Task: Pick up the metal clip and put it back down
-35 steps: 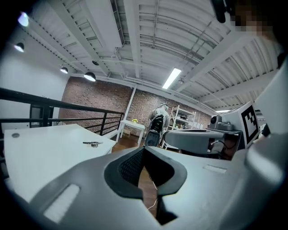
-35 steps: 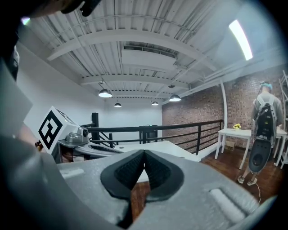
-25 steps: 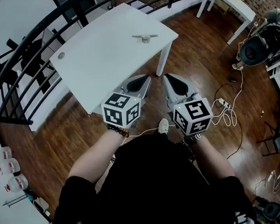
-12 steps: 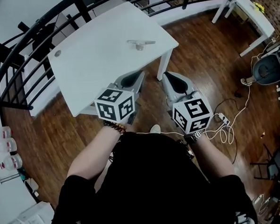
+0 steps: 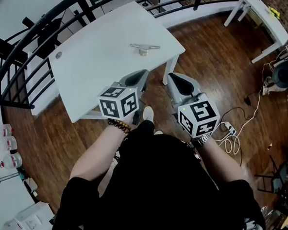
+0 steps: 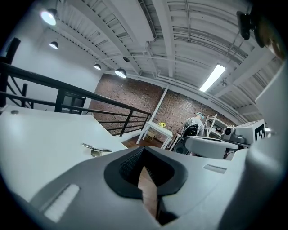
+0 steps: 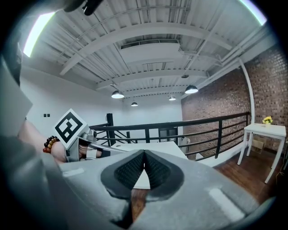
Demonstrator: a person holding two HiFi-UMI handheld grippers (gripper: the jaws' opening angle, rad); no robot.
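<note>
Metal clip lies near a corner of the white table.

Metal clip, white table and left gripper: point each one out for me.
metal clip (image 5: pixel 144 47), head view, on the middle of its bar.
white table (image 5: pixel 94 57), head view, on bare tabletop left of the clip.
left gripper (image 6: pixel 144 149), left gripper view, where its shut tips meet.

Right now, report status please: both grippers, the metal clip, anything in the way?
Left gripper shut, empty; right gripper shut, empty. Metal clip lying on white table, untouched, beyond both grippers. Nothing between them and it.
</note>
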